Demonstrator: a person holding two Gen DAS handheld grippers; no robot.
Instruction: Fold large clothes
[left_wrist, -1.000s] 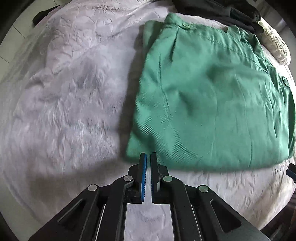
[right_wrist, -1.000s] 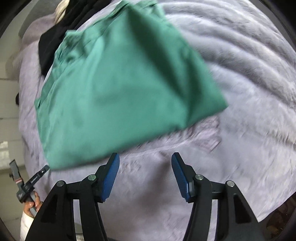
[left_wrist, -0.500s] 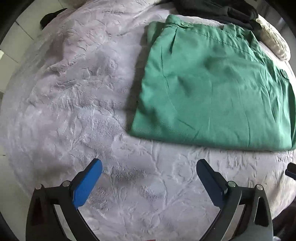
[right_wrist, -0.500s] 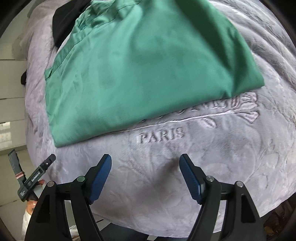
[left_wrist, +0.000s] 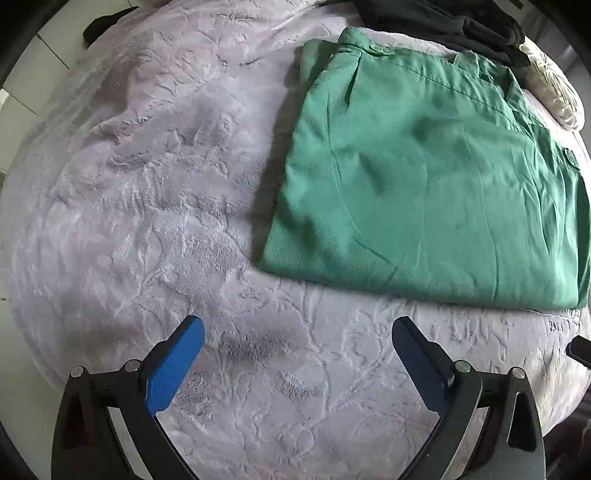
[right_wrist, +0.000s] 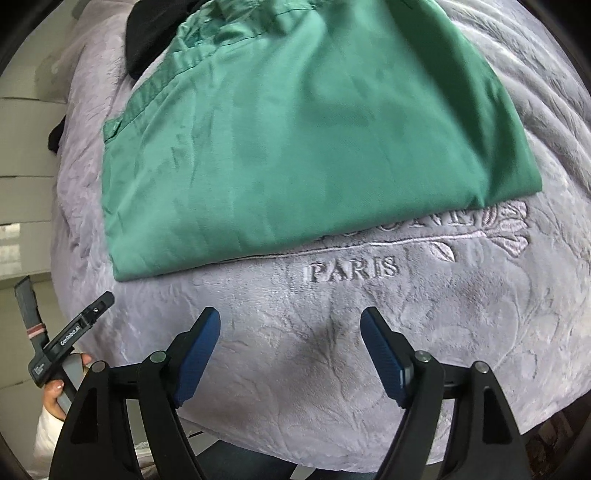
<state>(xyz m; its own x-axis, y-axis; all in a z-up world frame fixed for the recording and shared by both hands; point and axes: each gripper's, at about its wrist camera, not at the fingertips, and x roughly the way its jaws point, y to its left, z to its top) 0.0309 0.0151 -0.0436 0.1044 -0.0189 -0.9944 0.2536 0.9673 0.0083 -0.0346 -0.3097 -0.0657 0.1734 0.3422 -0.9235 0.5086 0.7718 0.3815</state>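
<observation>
Both grippers empty: my left gripper spread wide, my right gripper with jaws opening, nothing between. Folded green trousers lie flat on the lilac blanket, ahead of both, long axis crosswise; right looks nearer.

Bed: wide, covered by a pale lilac plush blanket embossed with leaf patterns and the word "PARIS"
Floor: light tiles past the bed's edge
Cushion: cream, ruched, at the far corner
Light: soft daylight, mild shadows
</observation>
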